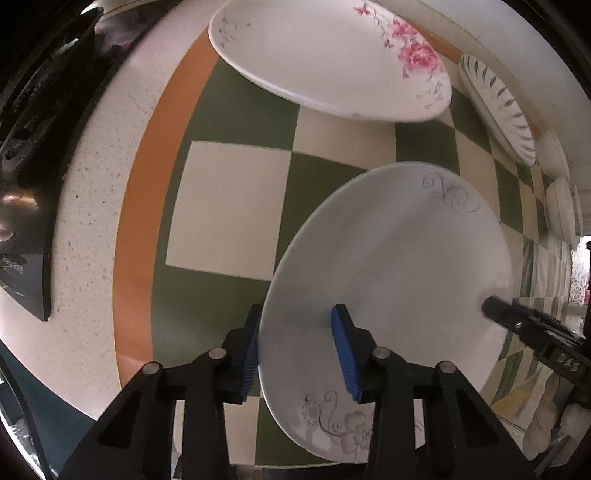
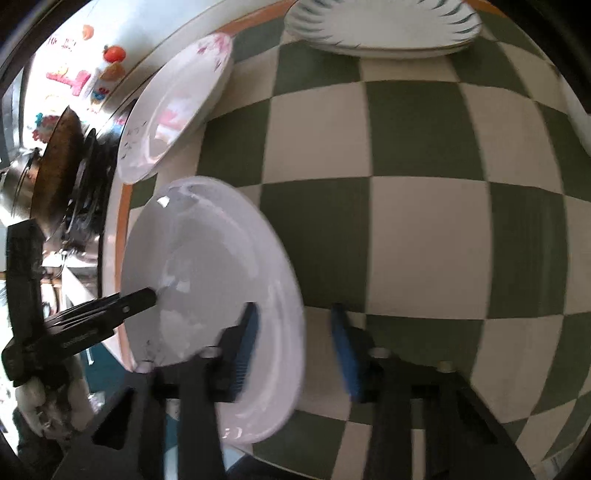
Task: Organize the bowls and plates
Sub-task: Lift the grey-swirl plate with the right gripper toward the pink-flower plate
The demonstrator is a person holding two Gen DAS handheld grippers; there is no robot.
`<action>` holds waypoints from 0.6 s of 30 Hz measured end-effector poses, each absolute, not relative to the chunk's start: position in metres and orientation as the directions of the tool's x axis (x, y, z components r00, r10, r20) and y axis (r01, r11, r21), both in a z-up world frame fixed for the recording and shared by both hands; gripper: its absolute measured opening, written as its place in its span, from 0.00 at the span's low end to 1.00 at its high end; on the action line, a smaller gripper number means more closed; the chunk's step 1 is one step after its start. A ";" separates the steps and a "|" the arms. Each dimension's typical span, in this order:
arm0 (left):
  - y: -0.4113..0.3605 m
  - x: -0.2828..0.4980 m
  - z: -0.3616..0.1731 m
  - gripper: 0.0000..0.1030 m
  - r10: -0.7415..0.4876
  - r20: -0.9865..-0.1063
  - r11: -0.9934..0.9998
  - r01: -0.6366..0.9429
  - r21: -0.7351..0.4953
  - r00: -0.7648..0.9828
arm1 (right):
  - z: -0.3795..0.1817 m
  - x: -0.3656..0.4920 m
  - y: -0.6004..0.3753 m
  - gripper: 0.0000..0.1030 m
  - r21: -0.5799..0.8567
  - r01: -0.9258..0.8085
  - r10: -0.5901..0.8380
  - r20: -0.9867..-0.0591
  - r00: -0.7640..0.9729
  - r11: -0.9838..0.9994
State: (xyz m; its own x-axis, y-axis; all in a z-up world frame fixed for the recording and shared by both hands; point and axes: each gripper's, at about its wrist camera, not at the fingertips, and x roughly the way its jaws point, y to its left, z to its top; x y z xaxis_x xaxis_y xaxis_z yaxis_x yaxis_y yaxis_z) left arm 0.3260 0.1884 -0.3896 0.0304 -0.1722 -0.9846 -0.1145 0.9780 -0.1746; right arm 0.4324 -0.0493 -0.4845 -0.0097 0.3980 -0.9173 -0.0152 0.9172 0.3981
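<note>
A white plate with grey flower prints (image 1: 399, 266) lies on the green-and-cream checkered mat (image 1: 229, 206). My left gripper (image 1: 298, 354) points down over its left rim, one blue pad just outside the edge, the other above the plate's inside; the pads do not clamp it. In the right wrist view the same plate (image 2: 207, 258) has its opposite rim between the fingers of my right gripper (image 2: 295, 350), with a gap at the outer pad. Each gripper's tip shows in the other's view. A pink-flowered plate (image 1: 325, 62) lies farther back.
Stacked plates with blue leaf marks (image 2: 384, 29) sit at the mat's far side, with white bowls (image 1: 554, 155) beside them. A dark cooktop (image 1: 26, 184) with a wok (image 2: 55, 166) borders the speckled counter (image 1: 92, 184). The mat's middle (image 2: 424, 221) is bare.
</note>
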 end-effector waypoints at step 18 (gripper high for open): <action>0.166 0.289 -0.346 0.26 -0.196 -0.975 0.969 -0.133 -0.209 0.103 | -0.470 0.430 -0.092 0.13 0.470 -0.019 0.470 -0.882 0.036 0.883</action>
State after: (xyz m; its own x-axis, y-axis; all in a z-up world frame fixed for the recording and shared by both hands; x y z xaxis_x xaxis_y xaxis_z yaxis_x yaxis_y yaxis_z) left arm 0.2893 0.1658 -0.3456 0.1028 -0.1959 -0.9752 -0.1333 0.9689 -0.2086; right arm 0.4301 -0.0918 -0.4697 0.0361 0.4701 -0.8819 -0.0193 0.8826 0.4698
